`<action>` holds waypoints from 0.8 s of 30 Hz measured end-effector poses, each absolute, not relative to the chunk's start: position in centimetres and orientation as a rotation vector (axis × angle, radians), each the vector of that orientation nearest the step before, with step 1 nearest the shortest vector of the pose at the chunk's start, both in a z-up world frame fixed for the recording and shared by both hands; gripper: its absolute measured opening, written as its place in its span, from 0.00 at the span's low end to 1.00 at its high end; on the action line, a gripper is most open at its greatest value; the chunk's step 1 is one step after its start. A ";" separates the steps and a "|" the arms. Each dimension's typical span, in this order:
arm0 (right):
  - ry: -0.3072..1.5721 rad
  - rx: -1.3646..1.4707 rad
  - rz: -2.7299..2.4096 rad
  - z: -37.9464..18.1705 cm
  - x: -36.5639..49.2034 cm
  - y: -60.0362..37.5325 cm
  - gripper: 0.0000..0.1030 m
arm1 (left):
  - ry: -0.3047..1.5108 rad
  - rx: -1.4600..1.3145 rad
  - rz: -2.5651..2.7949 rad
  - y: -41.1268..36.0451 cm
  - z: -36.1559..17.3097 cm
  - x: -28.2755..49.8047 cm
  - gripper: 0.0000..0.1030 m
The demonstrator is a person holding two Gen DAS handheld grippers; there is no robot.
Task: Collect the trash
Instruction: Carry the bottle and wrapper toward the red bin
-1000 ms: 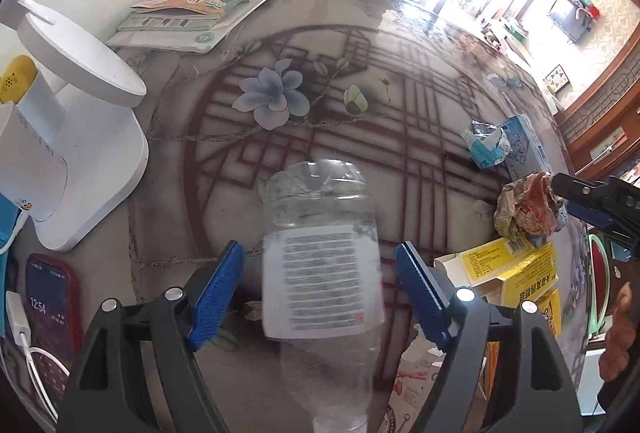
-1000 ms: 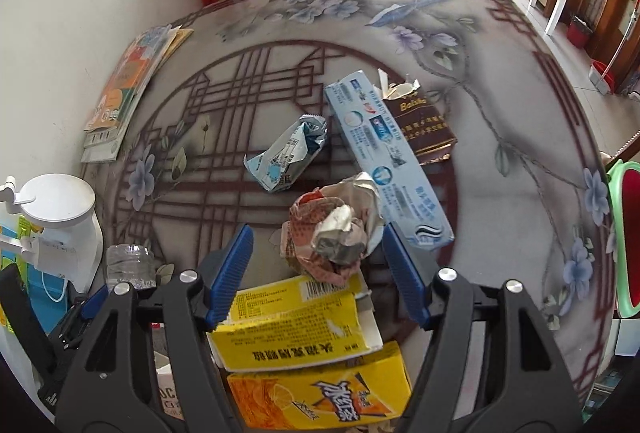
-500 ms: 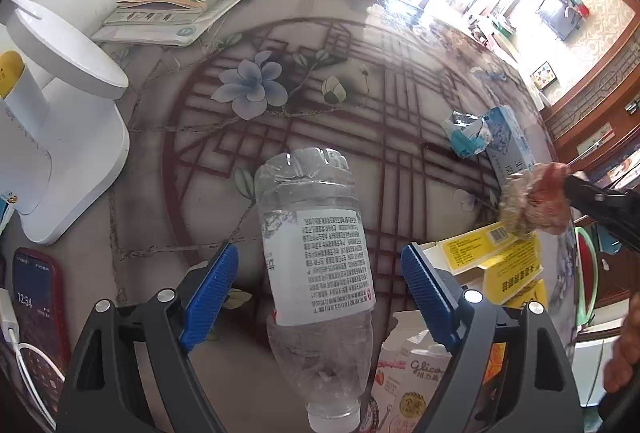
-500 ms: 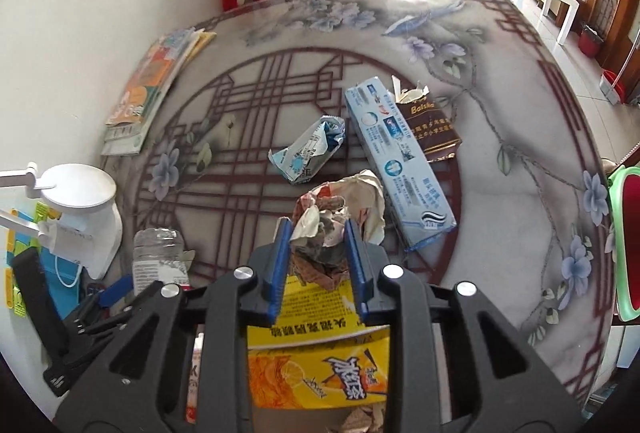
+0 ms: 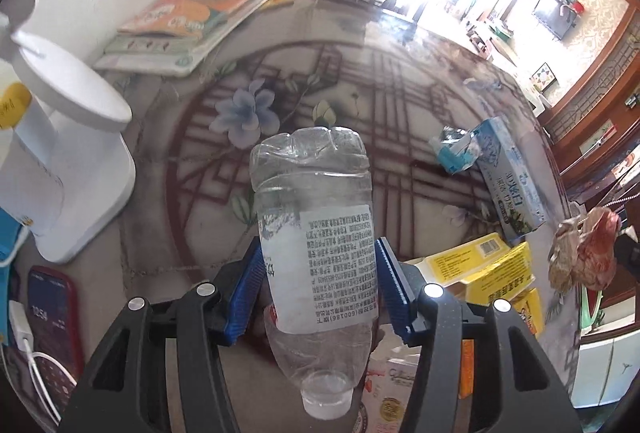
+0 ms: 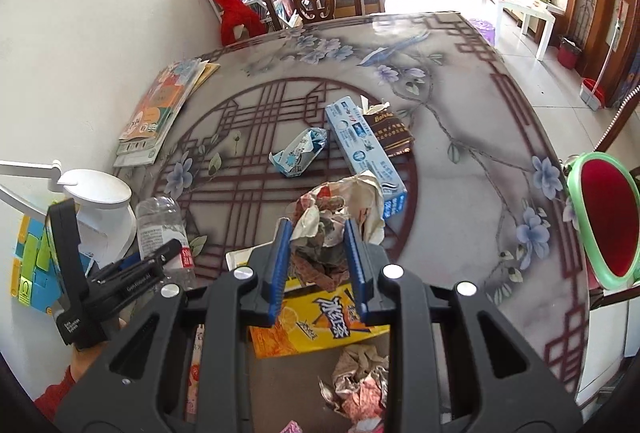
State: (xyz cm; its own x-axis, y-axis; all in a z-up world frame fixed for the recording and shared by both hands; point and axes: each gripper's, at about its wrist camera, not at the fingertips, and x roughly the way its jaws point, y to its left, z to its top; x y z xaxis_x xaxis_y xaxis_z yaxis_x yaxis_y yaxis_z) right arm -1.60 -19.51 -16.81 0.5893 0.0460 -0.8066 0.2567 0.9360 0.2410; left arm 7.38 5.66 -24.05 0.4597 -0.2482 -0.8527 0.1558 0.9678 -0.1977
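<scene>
The left gripper (image 5: 318,285) is closing its jaws around a clear plastic bottle (image 5: 316,233), the blue pads against its label, cap end toward the camera. The right gripper (image 6: 318,253) pinches a crumpled wrapper (image 6: 320,221) tight, held above the tabletop (image 6: 460,169), where a blue toothpaste box (image 6: 360,141) and yellow cartons (image 5: 480,265) lie.

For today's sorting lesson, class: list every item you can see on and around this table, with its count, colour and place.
plastic bottle: 1, clear, between left tool's closing pads
crumpled wrapper: 1, red-white, clamped in right tool
toothpaste box: 1, blue, table centre
crushed carton: 1, blue-white, left of toothpaste box
brown packet: 1, right of toothpaste box
yellow boxes: several, near edge
books: stack, by wall
lamp: 1, white, left
phone: 1, red, charging
bin: 1, green-rimmed, beside table
left tool
right tool
</scene>
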 end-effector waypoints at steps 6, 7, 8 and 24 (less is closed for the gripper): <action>0.911 0.338 -0.196 -15.9 -4.1 -20.2 0.26 | 0.967 -0.028 -0.299 3.6 -20.8 5.7 0.50; 0.900 0.333 -0.213 -15.6 -4.6 -20.4 0.26 | 0.953 -0.012 -0.310 3.2 -20.3 5.4 0.50; 0.889 0.330 -0.230 -15.3 -5.1 -20.6 0.26 | 0.938 -0.001 -0.324 2.6 -19.7 5.1 0.50; 0.760 0.205 -0.364 -10.8 -9.2 -22.2 0.26 | 0.779 0.050 -0.461 -2.4 -14.0 2.0 0.49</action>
